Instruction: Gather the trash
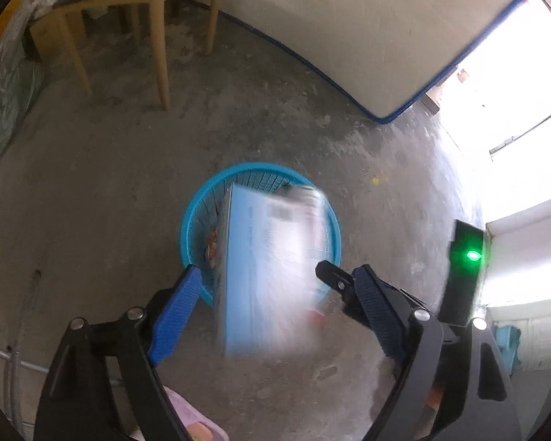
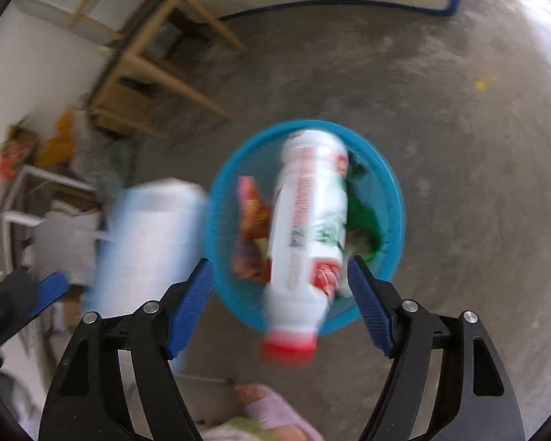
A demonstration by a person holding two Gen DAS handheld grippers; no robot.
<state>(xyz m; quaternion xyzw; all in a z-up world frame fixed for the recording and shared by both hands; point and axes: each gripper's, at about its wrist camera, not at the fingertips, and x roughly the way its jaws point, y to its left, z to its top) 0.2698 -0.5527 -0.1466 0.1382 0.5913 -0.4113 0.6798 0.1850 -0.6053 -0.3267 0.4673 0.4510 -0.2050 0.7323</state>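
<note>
Your left gripper has its fingers spread wide, and the light blue box, motion-blurred, sits loose between them over the near rim of the blue basket on the concrete floor. Your right gripper is also spread wide, with the blurred white bottle, red cap toward you, between its fingers but gripped by neither, over the basket's opening. Colourful wrappers and something green lie inside the basket; a wooden chair stands well beyond it.
</note>
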